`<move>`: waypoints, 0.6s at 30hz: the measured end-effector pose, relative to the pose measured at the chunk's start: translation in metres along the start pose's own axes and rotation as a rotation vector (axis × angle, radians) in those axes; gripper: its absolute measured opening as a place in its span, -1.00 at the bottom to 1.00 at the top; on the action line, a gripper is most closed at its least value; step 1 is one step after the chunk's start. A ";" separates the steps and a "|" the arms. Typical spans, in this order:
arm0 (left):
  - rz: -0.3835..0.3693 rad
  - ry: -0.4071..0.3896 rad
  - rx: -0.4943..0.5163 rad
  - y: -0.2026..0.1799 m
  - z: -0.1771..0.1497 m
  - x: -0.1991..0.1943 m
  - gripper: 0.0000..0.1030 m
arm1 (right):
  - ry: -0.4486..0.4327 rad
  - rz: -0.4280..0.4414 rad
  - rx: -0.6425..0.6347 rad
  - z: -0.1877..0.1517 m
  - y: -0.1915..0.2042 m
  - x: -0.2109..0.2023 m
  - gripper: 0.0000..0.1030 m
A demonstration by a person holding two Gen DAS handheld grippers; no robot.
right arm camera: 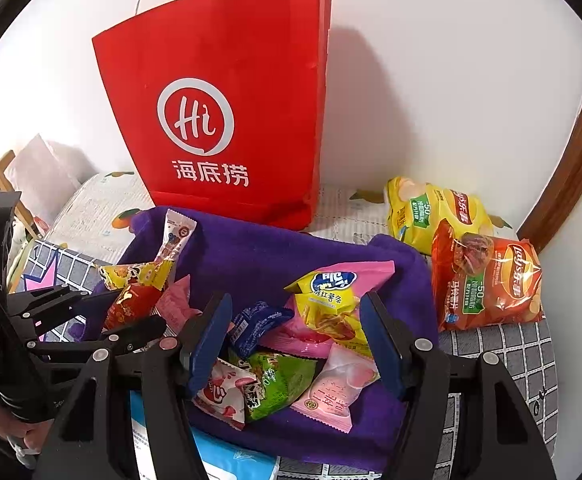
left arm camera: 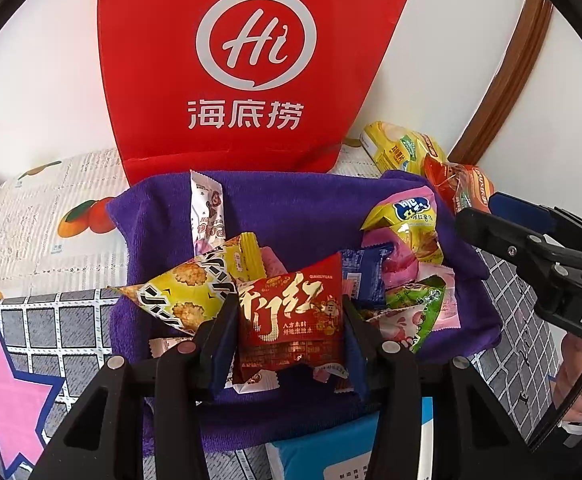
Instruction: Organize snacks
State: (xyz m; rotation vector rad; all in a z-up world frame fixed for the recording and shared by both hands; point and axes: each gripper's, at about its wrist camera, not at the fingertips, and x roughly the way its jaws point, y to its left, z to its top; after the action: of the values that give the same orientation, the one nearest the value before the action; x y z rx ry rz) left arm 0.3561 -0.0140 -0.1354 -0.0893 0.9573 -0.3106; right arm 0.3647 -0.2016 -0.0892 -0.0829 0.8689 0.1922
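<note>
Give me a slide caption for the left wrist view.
Left gripper clamps a red foil snack packet above a purple towel.

The left gripper (left arm camera: 289,330) is lowered with its two blue-padded fingers (left arm camera: 221,344) pressed against both sides of a red packet (left arm camera: 291,320), closed on it. The right gripper (right arm camera: 297,338) hovers with its jaws spread wide, gripping nothing. In the left wrist view the right gripper (left arm camera: 531,236) reaches in from the right edge, with what looks like the person's right hand (left arm camera: 579,376) behind it, though it is partly hidden. The left hand (right arm camera: 19,432) shows dimly at the lower left.
</note>
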 end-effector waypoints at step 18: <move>-0.011 -0.010 -0.017 0.000 0.002 0.004 0.19 | 0.038 -0.012 -0.026 -0.002 0.010 0.011 0.27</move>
State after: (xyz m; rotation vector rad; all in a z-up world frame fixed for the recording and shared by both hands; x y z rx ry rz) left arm 0.3593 -0.0154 -0.1375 -0.1114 0.9497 -0.3119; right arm 0.3679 -0.1910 -0.0986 -0.1161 0.9036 0.1917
